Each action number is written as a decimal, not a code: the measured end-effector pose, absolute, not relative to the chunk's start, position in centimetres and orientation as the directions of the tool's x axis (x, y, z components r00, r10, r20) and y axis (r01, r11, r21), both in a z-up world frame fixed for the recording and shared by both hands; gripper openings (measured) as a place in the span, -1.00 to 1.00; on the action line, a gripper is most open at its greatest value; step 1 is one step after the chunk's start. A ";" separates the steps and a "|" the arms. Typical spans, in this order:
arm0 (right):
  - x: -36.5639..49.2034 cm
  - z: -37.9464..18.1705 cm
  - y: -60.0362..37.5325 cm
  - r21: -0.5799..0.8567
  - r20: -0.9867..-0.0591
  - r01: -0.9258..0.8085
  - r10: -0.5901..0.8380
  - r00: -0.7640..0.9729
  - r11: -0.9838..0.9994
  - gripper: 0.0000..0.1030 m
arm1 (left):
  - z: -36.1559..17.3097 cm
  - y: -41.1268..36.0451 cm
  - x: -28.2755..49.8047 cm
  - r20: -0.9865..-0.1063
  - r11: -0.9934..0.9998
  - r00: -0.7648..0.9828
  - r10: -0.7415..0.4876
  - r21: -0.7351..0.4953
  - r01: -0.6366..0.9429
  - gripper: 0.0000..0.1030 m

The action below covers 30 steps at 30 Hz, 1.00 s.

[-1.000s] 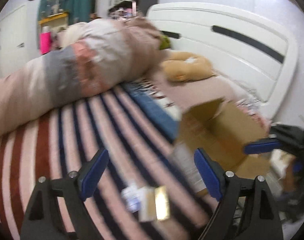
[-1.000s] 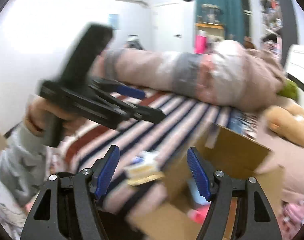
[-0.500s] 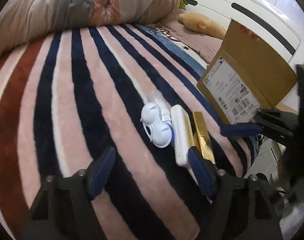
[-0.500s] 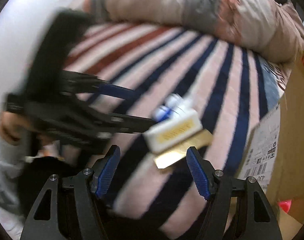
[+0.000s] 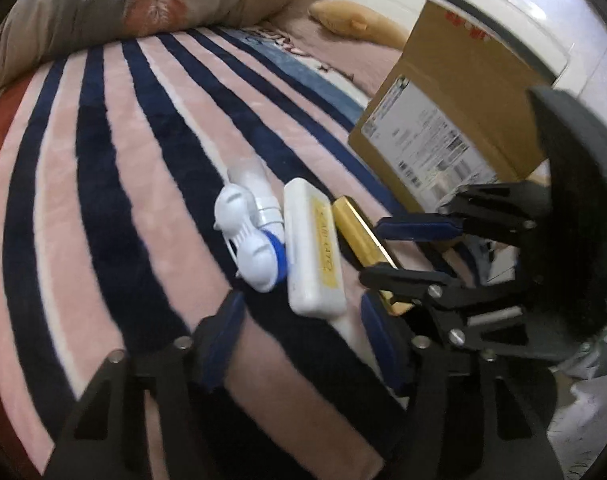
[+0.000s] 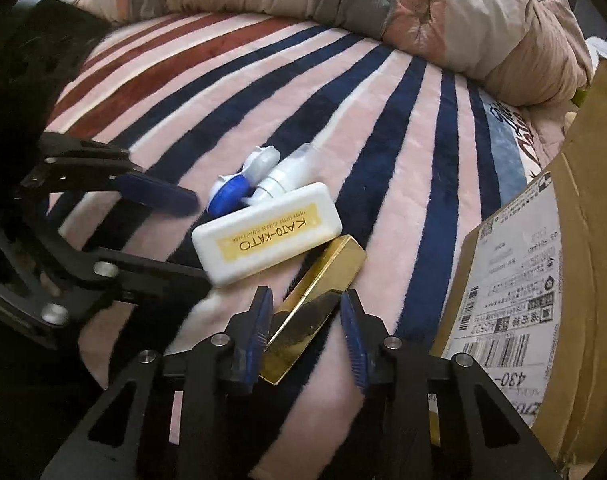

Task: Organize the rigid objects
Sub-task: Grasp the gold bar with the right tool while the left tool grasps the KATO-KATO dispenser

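From my left wrist camera, the left gripper (image 5: 303, 328) hangs low over the striped blanket (image 5: 135, 152), its blue pads spread wide with nothing between them. Just ahead, at about twelve o'clock, lies the white box (image 5: 313, 248), lengthwise toward me. Touching its nine o'clock side is the white-and-blue plastic piece (image 5: 251, 232); just beside its three o'clock side lies the gold box (image 5: 361, 236). The right gripper (image 5: 399, 256) comes in from three o'clock, one pad above the gold box and one below it. The cardboard box (image 5: 463, 92) stands at two o'clock, its shipping label facing me. A rolled duvet (image 5: 151, 4) lies across the far edge at eleven o'clock.

From my right wrist camera, the right gripper (image 6: 305, 332) straddles the near end of the gold box (image 6: 311, 312); the pads sit close either side, but I cannot tell whether they touch it. The white box (image 6: 267, 238) lies at twelve o'clock, against the gold box's far end, with the plastic piece (image 6: 255, 180) behind it. The left gripper (image 6: 191, 236) reaches in from nine o'clock, spread open. The cardboard box (image 6: 563, 280) fills three o'clock.
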State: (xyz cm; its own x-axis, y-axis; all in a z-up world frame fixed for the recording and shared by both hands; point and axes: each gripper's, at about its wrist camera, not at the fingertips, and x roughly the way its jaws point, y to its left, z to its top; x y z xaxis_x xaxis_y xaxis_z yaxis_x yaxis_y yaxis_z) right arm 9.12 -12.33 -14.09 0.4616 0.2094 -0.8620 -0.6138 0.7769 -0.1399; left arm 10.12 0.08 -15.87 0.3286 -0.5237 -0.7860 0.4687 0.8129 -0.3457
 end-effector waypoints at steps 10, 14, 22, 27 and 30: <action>8.7 -14.1 -12.3 -0.142 -0.860 -0.613 0.210 0.465 0.777 -0.41 | -16.1 -2.8 12.0 -0.821 0.851 0.354 -0.448 -0.271 0.449 -0.37; 8.7 -14.1 -12.2 -0.144 -0.859 -0.615 0.210 0.467 0.775 -0.42 | -15.8 -2.3 11.3 -0.821 0.855 0.370 -0.435 -0.249 0.454 -0.37; 8.4 -14.1 -12.1 -0.140 -0.862 -0.642 0.225 0.454 0.754 -0.41 | -15.2 2.7 7.0 -0.847 0.876 0.388 -0.365 -0.171 0.450 -0.37; 8.7 -14.5 -11.7 -0.140 -0.871 -0.647 0.218 0.440 0.750 -0.38 | -15.7 2.7 6.6 -0.835 0.886 0.418 -0.357 -0.161 0.435 -0.17; 8.9 -15.0 -11.1 -0.158 -0.872 -0.645 0.201 0.447 0.747 -0.37 | -16.1 1.6 7.2 -0.825 0.902 0.462 -0.326 -0.124 0.414 -0.12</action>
